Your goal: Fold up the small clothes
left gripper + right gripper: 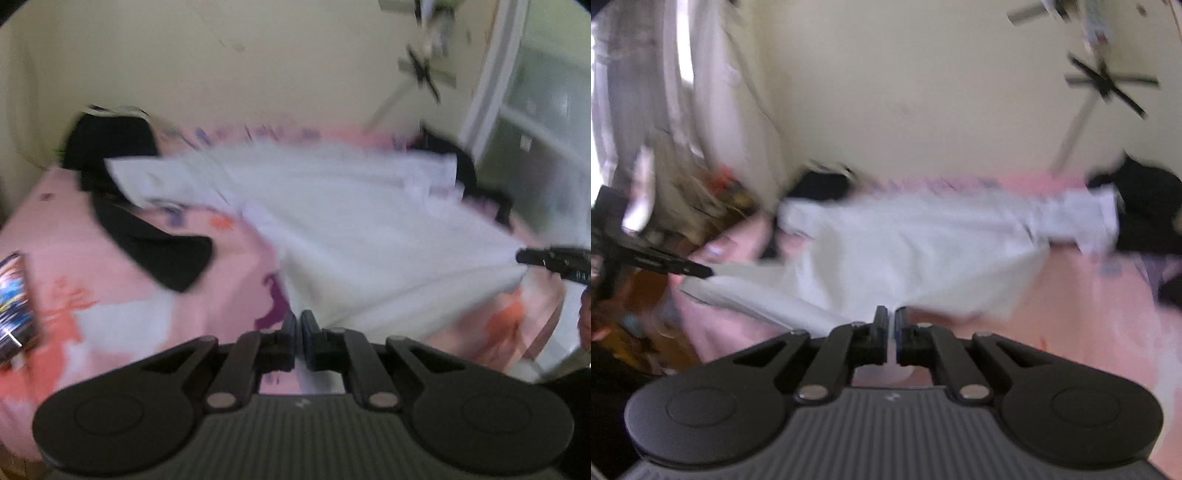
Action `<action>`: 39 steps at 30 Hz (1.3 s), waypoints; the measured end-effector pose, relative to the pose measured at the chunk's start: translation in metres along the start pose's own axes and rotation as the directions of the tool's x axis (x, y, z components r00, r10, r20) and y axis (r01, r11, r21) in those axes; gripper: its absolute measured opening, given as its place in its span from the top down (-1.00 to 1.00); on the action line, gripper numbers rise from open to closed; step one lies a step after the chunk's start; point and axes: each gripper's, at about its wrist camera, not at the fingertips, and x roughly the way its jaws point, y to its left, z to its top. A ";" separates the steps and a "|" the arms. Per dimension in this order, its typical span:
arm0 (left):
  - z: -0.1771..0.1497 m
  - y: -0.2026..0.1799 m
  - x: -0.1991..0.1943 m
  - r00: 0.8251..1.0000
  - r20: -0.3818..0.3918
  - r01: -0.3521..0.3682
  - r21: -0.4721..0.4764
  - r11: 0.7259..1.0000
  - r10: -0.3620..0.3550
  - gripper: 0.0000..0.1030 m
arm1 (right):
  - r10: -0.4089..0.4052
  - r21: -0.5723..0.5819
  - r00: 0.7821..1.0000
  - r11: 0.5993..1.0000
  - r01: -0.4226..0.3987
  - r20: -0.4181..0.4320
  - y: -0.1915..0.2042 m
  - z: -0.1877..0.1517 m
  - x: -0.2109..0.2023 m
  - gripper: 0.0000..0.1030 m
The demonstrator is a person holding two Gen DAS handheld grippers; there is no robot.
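On the bed: a white garment [332, 221] lies spread across a pink patterned bedsheet [110, 295], its sleeves reaching toward the far wall.
Left gripper [298, 325]: jaws pressed together at the garment's near hem; blur hides whether any cloth is pinched between them.
Left gripper from the right wrist view [701, 271]: only its dark tip enters from the left edge, touching the garment's corner; the rest is cut off.
Right gripper [891, 323]: jaws nearly together with a thin gap, at the garment's near edge; in its own view the cloth's edge is too smeared to read.
Right gripper from the left wrist view [524, 256]: its tip meets the garment's right corner, and the fabric pulls into folds toward it, so it grips the cloth.
Dark clothes [147, 229]: black fabric beside the left sleeve; more black cloth at the far right, partly under the white sleeve.
Left edge: a colourful flat object [14, 302], cut off and unreadable.
Sharpness: both views are motion-blurred.
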 end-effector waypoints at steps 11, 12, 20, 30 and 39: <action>-0.028 0.035 0.013 0.995 -0.050 -0.088 -0.159 0.983 0.081 -0.08 | -0.030 0.161 0.997 0.986 0.042 -0.072 -0.056 -0.014 0.026 -0.21; -0.023 0.038 0.016 0.996 -0.036 -0.092 -0.166 0.982 0.088 -0.12 | -0.042 0.168 0.996 0.984 0.055 -0.080 -0.058 -0.020 0.029 -0.21; 0.026 0.038 0.068 0.999 0.008 -0.047 -0.183 0.982 0.049 -0.18 | -0.074 0.231 0.989 0.968 0.102 -0.126 -0.053 -0.040 0.061 0.93; 0.049 0.031 0.130 0.998 -0.045 -0.045 -0.125 0.991 0.039 -0.18 | -0.140 0.005 0.989 0.990 0.140 -0.037 -0.025 -0.008 -0.018 0.51; 0.065 0.055 0.126 0.997 0.001 -0.073 -0.178 0.981 0.074 -0.40 | -0.543 0.481 0.840 0.741 0.469 0.018 -0.170 0.019 -0.021 0.00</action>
